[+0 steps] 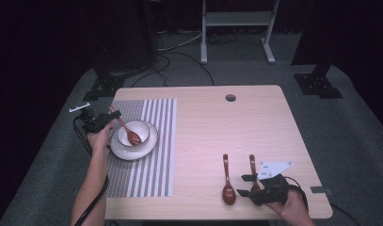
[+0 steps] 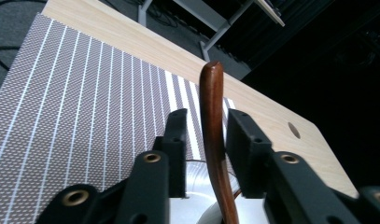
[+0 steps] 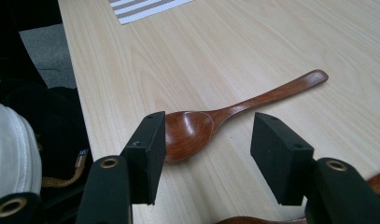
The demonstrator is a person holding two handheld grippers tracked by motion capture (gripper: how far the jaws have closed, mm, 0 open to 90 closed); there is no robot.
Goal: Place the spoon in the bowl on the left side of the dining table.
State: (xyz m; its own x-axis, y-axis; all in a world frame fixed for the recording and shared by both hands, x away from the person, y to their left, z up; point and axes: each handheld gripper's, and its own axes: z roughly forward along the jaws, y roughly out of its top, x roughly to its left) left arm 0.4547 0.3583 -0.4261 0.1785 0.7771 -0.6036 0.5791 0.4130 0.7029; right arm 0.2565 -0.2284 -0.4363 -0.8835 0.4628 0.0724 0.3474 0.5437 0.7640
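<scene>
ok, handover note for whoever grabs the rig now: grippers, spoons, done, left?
Left gripper: jaws around the handle of the spoon in the bowl, gaps either side, looks released.
Right gripper: open, low over the table by the two loose spoons.
Bowl sits on the plate, on the striped mat.
Done: one spoon in the bowl.
Left: left loose spoon and right loose spoon lie near the front edge, probably next.
</scene>
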